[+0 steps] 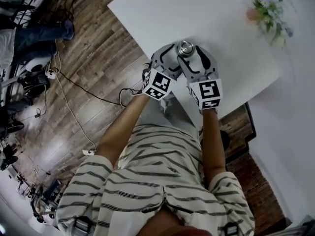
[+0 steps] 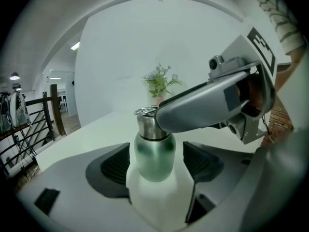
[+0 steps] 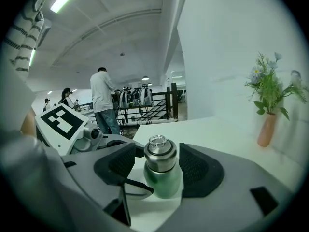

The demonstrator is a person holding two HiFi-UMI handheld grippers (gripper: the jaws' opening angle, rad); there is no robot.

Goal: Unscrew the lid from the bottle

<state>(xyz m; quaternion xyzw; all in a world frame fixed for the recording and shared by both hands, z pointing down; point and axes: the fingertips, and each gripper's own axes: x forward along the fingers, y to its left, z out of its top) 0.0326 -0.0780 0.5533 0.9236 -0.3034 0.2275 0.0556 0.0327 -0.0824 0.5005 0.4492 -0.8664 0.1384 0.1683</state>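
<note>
A: The left hand-held gripper (image 2: 155,162) brackets the green bottle (image 2: 154,153), jaws apart; the right hand-held gripper (image 3: 158,164) brackets its lid (image 3: 159,154), likewise unclenched.

B: Rigid, smooth metal, probably slippery. Clamp the body low and the lid by its sides.

A: It stands upright near the counter (image 1: 211,14) edge. The vase (image 3: 264,129) is well apart, and nothing blocks the way.

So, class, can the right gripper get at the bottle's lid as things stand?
Probably yes: the right gripper has open jaws either side of the lid, nothing between, and the left gripper flanks the bottle lower down.
</note>
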